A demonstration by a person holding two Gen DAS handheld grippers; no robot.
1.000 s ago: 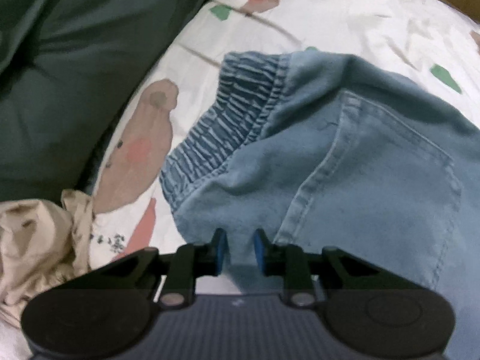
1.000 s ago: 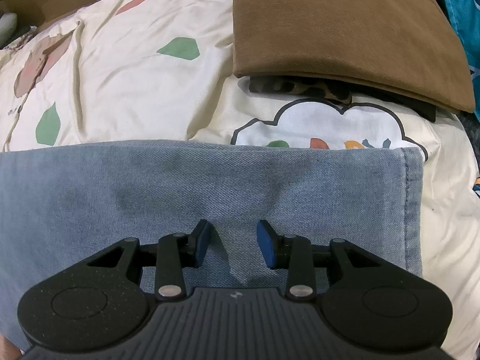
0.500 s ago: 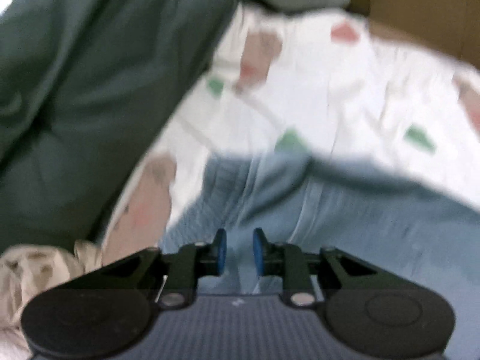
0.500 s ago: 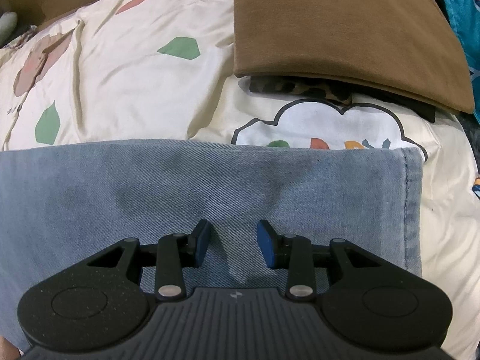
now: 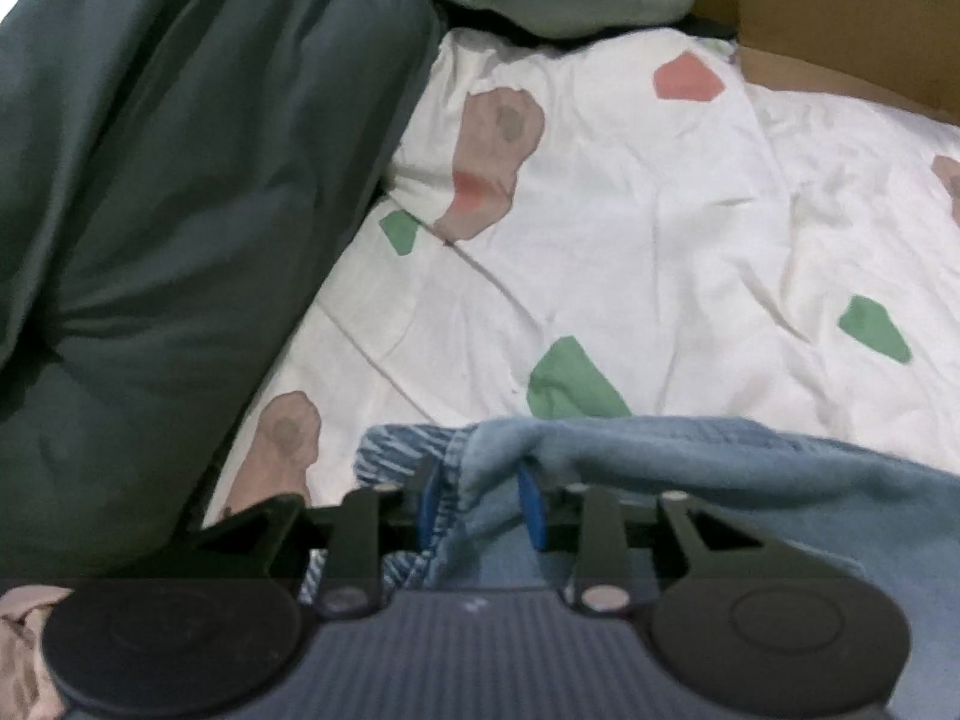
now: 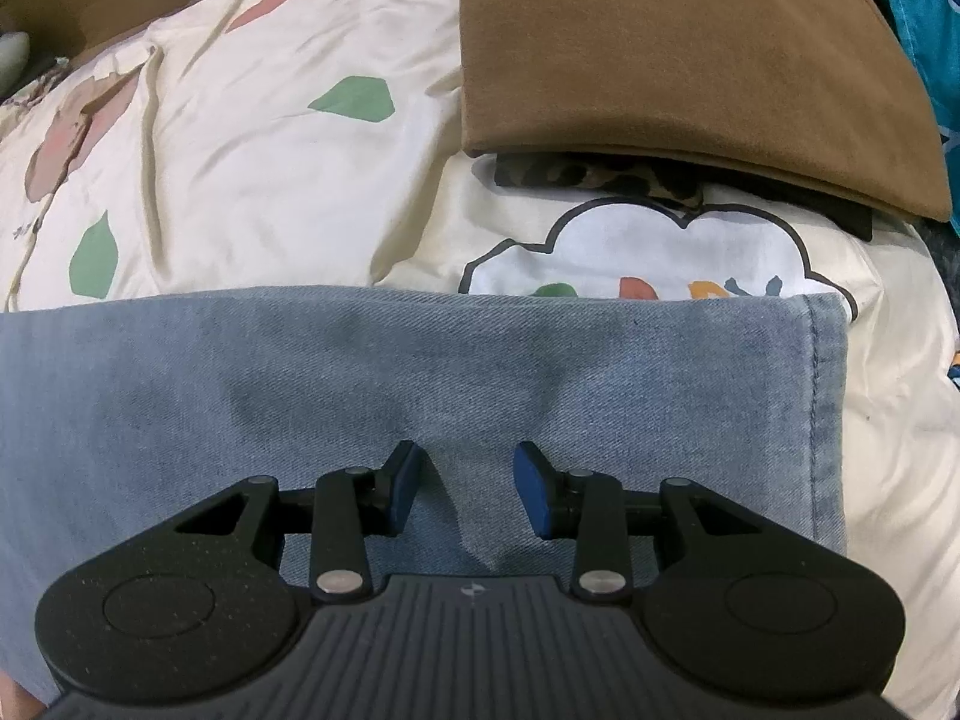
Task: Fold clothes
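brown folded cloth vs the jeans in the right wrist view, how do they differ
The brown folded cloth is plain brown and smooth; the jeans are faded blue denim with a stitched hem. The cloth rests at the far side on a camouflage-patterned garment; the jeans lie nearest, directly on the printed bedsheet, under the right gripper. Both lie flat with straight edges.
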